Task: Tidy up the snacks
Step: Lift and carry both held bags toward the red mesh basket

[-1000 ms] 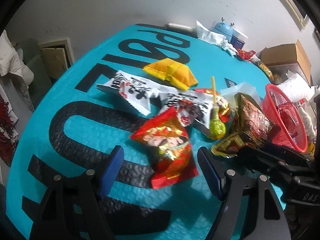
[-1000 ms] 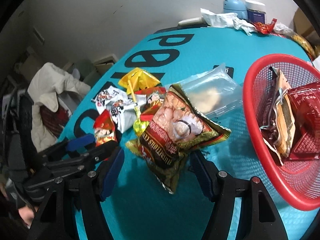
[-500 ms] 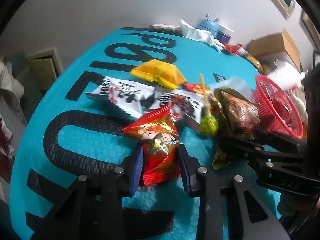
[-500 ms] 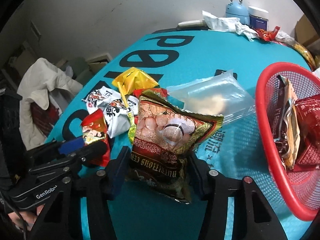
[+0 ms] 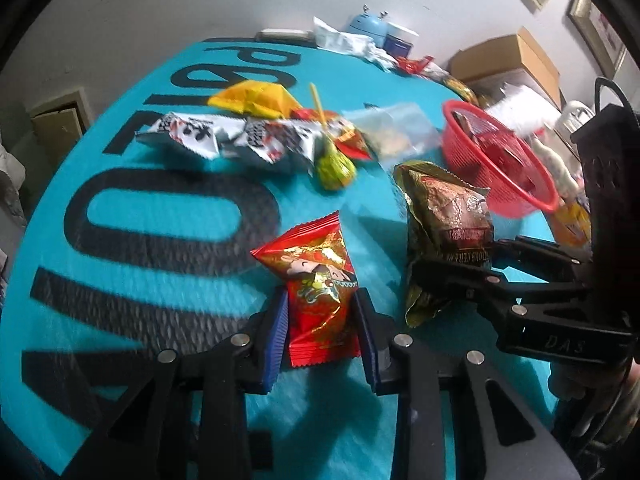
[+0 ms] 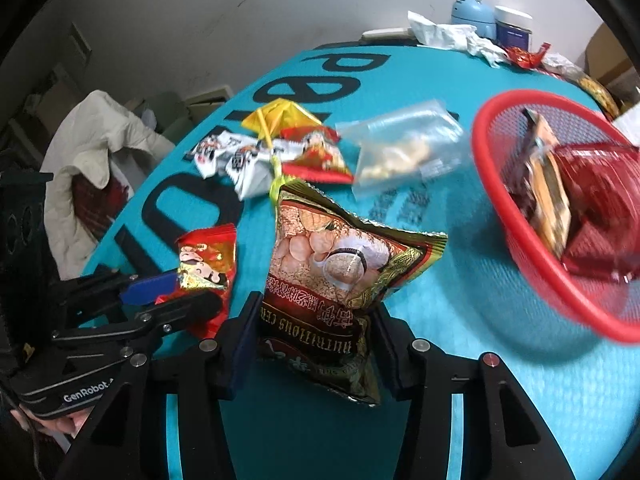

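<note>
My left gripper (image 5: 320, 300) is shut on a red snack packet (image 5: 312, 264), its blue pads pressing both sides of the lower half. Just to its right, my right gripper (image 6: 316, 320) is shut on a gold and brown cereal bag (image 6: 332, 256), which stands upright between the fingers. The cereal bag (image 5: 444, 204) and the red packet (image 6: 206, 256) sit side by side over the teal mat (image 5: 120, 280). A red mesh basket (image 6: 484, 152) holding dark red and brown packets lies to the right. Beyond lies a pile: white packets (image 5: 240, 140), a yellow packet (image 5: 256, 98), a green lollipop (image 5: 334, 168) and a clear bag (image 5: 396, 132).
The mat's far edge holds crumpled tissue (image 5: 344, 40), a blue container (image 5: 366, 24) and a dark jar (image 6: 514, 26). A cardboard box (image 5: 508, 60) stands at the back right. A white cloth (image 6: 92, 132) hangs beside the table on the left.
Both grippers went from wide open around their packets to shut on them. Each packet has since come away from the pile, and the cereal bag now stands upright.
</note>
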The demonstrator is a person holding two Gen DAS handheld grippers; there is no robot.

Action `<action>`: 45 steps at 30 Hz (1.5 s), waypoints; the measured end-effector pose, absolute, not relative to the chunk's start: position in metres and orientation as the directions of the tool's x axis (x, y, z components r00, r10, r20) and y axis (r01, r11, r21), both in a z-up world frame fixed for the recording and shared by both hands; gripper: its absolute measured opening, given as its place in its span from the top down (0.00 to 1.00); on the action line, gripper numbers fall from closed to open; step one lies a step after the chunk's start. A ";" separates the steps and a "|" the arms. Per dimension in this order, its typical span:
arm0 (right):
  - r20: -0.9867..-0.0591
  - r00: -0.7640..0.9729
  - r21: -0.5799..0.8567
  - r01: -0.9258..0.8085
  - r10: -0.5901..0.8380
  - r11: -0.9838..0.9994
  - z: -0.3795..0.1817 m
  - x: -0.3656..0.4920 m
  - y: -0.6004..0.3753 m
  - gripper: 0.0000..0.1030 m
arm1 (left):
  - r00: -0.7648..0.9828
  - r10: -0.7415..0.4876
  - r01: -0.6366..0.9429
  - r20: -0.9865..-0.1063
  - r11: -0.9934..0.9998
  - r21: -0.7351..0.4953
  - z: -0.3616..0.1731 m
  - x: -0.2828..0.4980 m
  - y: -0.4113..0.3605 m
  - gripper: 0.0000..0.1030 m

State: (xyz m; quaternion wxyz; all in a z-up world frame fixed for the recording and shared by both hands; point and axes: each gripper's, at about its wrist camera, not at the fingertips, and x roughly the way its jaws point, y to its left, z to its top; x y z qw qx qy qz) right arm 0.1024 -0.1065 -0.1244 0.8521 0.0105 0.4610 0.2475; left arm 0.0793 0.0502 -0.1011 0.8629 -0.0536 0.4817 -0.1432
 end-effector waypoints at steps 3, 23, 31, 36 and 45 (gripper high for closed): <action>-0.786 0.434 0.251 -0.427 0.440 0.869 -0.125 0.090 -0.112 0.51 | 0.474 -0.320 0.215 -0.820 0.945 -0.245 -0.100 0.068 0.049 0.70; -0.802 0.437 0.201 -0.446 0.408 0.872 -0.126 0.065 -0.127 0.41 | 0.497 -0.165 0.245 -0.852 0.969 -0.045 -0.106 0.070 0.015 0.43; -0.803 0.432 0.195 -0.461 0.411 0.866 -0.127 0.064 -0.122 0.33 | 0.531 -0.159 0.222 -0.832 0.974 -0.045 -0.106 0.072 0.021 0.59; -0.801 0.425 0.212 -0.457 0.421 0.864 -0.127 0.067 -0.124 0.33 | 0.532 -0.161 0.233 -0.832 0.972 -0.039 -0.105 0.072 0.020 0.60; -0.791 0.466 0.165 -0.462 0.396 0.872 -0.127 0.068 -0.120 0.51 | 0.525 -0.184 0.233 -0.831 0.970 -0.068 -0.104 0.069 0.021 0.60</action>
